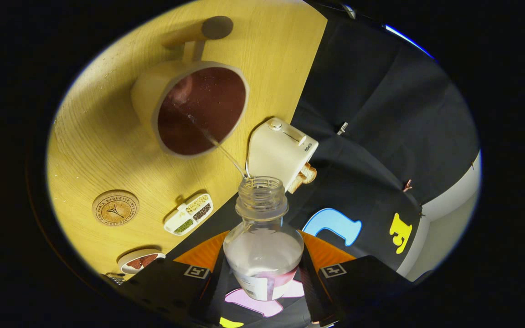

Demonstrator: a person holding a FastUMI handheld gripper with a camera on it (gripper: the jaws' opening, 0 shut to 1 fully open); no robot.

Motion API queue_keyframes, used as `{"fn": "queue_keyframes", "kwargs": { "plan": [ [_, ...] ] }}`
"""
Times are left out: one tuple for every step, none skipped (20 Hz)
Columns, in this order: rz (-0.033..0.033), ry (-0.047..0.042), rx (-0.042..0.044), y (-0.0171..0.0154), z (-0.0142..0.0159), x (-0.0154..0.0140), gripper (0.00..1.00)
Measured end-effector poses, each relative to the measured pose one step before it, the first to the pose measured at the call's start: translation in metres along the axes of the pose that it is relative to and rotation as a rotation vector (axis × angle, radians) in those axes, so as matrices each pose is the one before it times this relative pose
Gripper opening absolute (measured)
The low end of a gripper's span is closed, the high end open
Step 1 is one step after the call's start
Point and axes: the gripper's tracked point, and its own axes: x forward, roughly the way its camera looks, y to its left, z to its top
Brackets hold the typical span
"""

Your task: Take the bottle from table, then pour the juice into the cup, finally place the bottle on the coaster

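A clear, uncapped plastic bottle (263, 237) sits between my two fingers, and my gripper (265, 273) is shut on it. The bottle is tipped toward the cup, and a thin stream of liquid runs from its mouth into the cup. The cream cup (194, 107) stands on the wooden table (107, 136) beyond the bottle's mouth and holds dark red juice. Its wooden handle (198, 31) points away from me. A little pale liquid remains in the bottle's lower part. A round cork coaster (115, 207) lies on the table, off to the side of the cup and bare.
A white toaster (280, 152) with bread slices stands by the table's edge, right behind the bottle's mouth. A small divided dish of grains (188, 213) and a small bowl (141, 261) lie near the coaster. The booth's black cloth wall hangs beyond the table edge.
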Motion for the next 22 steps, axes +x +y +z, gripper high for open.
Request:
{"fn": "queue_keyframes", "kwargs": {
  "plan": [
    [0.00019,-0.00660,-0.00969,0.00099,0.00056,-0.00041,0.72],
    [0.00091,-0.00382,-0.00429,0.00019,0.00075,-0.00076,0.73],
    [-0.00026,-0.00067,-0.00155,-0.00006,0.00029,0.00069,0.73],
    [-0.00060,-0.00121,0.00092,-0.00071,0.00066,-0.00060,0.73],
    [0.00036,-0.00049,0.00137,0.00037,0.00073,-0.00001,0.72],
    [-0.00135,-0.00323,0.00351,-0.00144,0.00167,-0.00043,0.73],
    [-0.00196,-0.00358,0.00383,-0.00145,0.00105,0.00064,0.73],
    [-0.00345,-0.00239,0.00020,-0.00135,0.00124,-0.00093,0.72],
    [-0.00305,-0.00177,-0.00174,-0.00101,0.00139,0.00051,0.72],
    [-0.00129,-0.00010,-0.00082,-0.00084,-0.00026,-0.00064,0.73],
    [0.00057,0.00017,-0.00105,0.00042,-0.00076,0.00036,0.72],
    [0.00039,0.00141,-0.00147,0.00059,-0.00036,-0.00088,0.72],
    [0.00250,0.00141,-0.00255,0.00110,-0.00053,0.00071,0.72],
    [0.00252,0.00234,-0.00098,0.00101,-0.00045,-0.00107,0.72],
    [0.00183,0.00104,-0.00046,0.00057,-0.00021,0.00026,0.72],
    [0.00070,0.00230,-0.00151,0.00009,-0.00019,-0.00059,0.72],
    [0.00006,0.00151,-0.00122,-0.00099,-0.00033,0.00095,0.72],
    [-0.00035,0.00075,0.00009,-0.00086,-0.00038,-0.00131,0.73],
    [0.00239,0.00335,0.00246,0.00097,0.00036,-0.00043,0.73],
    [0.00217,0.00377,0.00381,0.00112,0.00031,-0.00061,0.73],
    [0.00397,0.00665,0.00686,0.00139,-0.00115,0.00082,0.73],
    [0.01148,0.00740,0.00892,0.00396,-0.00093,-0.00217,0.73]
  ]
}}
